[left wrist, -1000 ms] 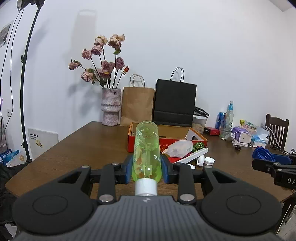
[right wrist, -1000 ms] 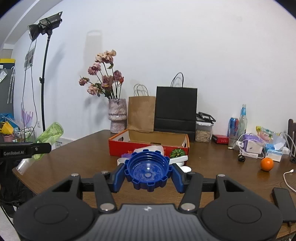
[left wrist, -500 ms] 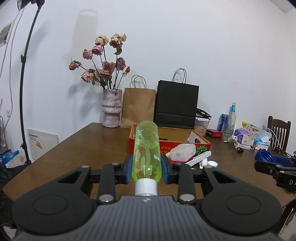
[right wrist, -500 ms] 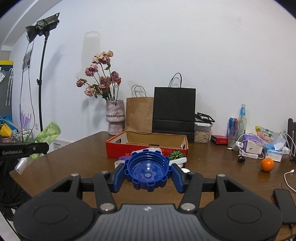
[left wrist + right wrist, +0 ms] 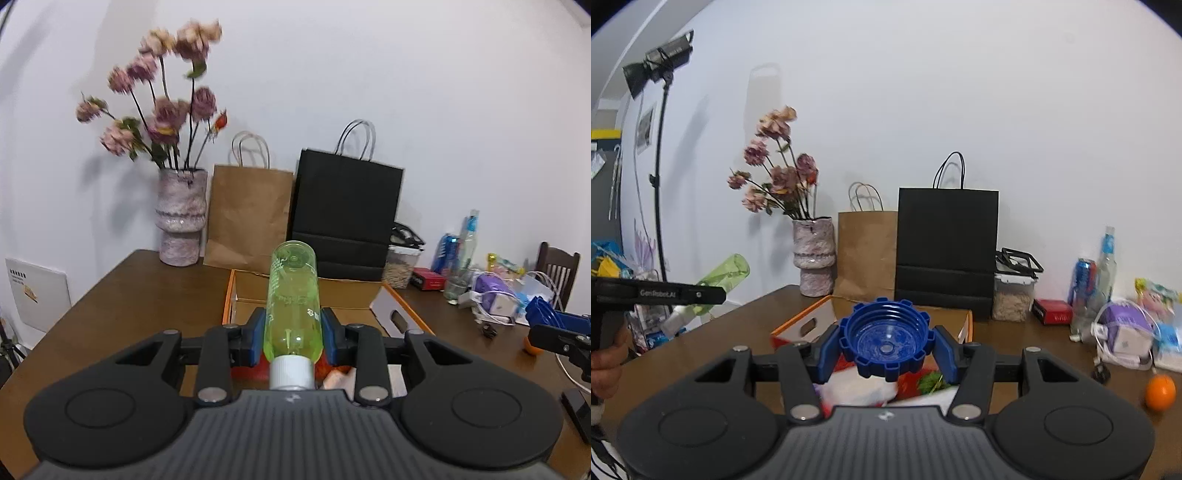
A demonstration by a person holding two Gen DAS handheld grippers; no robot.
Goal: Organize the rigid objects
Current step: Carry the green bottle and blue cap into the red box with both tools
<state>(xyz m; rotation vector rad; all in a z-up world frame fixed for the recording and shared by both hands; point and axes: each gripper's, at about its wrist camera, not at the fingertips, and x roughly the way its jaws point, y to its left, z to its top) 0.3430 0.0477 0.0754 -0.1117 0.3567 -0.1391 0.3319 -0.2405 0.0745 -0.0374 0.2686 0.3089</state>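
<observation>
Change since earlier: both grippers are sitting closer to the orange cardboard box [image 5: 400, 314], which is now filling the lower middle of each view; the loose items seen in front of it are mostly hidden under the gripper bodies.
Left gripper [image 5: 293, 334]: jaws are clamping a green transparent bottle [image 5: 293, 295], white cap toward the camera, base pointing over the box.
Right gripper [image 5: 886, 349]: jaws are gripping a blue ridged lid [image 5: 885, 338] by its toothed rim, hollow side facing the camera, above the box's near edge.
Surface: a dark brown wooden table [image 5: 122, 299] is carrying the box at its middle.
Back edge: a mottled vase of dried flowers [image 5: 181, 218], a brown paper bag [image 5: 247, 221] and a black paper bag [image 5: 345, 210] are standing against the white wall.
Right side of table: bottles, a can, cables and an orange fruit [image 5: 1161, 392] are lying well apart from the box.
Room: a light on a stand [image 5: 659, 66] is standing at the left.
</observation>
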